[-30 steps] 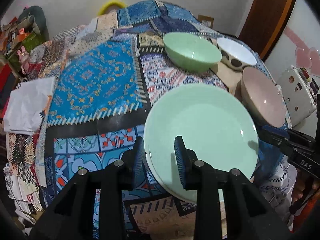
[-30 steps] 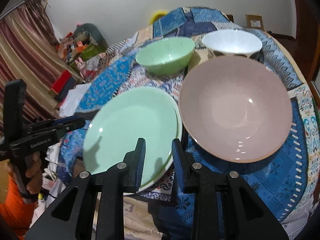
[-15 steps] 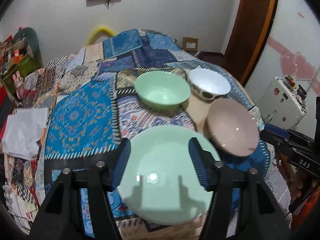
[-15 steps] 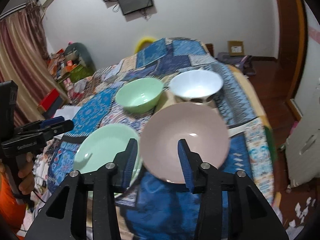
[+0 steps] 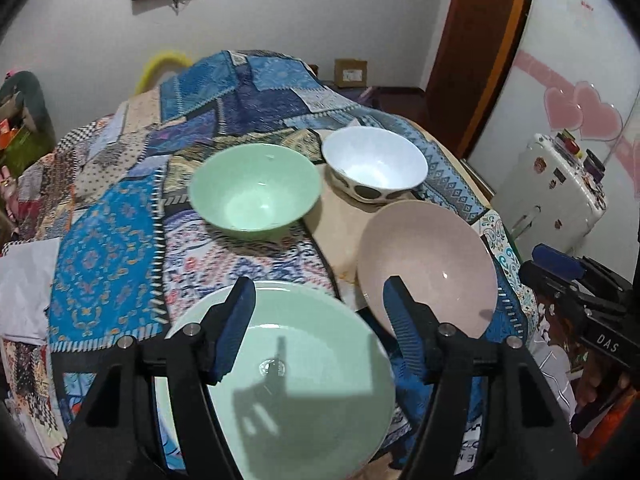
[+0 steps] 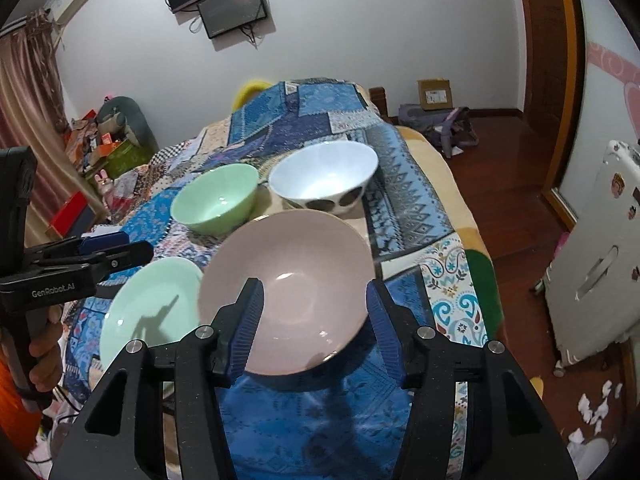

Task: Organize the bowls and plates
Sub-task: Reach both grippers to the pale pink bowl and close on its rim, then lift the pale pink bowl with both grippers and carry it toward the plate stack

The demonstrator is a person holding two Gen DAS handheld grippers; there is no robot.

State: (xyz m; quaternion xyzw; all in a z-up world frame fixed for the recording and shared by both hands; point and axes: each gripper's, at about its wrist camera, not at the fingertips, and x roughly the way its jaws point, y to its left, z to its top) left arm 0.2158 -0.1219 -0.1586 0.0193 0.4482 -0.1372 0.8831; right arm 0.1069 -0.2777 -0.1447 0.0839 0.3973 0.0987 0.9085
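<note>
Left gripper (image 5: 320,336): jaws spread wide, holding nothing, above the green plate (image 5: 288,384).
Right gripper (image 6: 312,324): jaws wide apart, empty, over the pink bowl (image 6: 288,280).
Plate: near edge of the patchwork cloth (image 5: 108,232), just left of the pink bowl.
Bowls: green bowl (image 5: 256,188) and white spotted bowl (image 5: 374,162) side by side behind.
Around: white suitcase (image 6: 596,264) right, TV (image 6: 234,8) on wall.

The left gripper (image 5: 320,330) hangs with jaws spread above a green plate (image 5: 304,380) on the quilt (image 5: 104,248), with a pink bowl (image 5: 428,268), green bowl (image 5: 254,190) and white bowl (image 5: 374,162) beyond.
</note>
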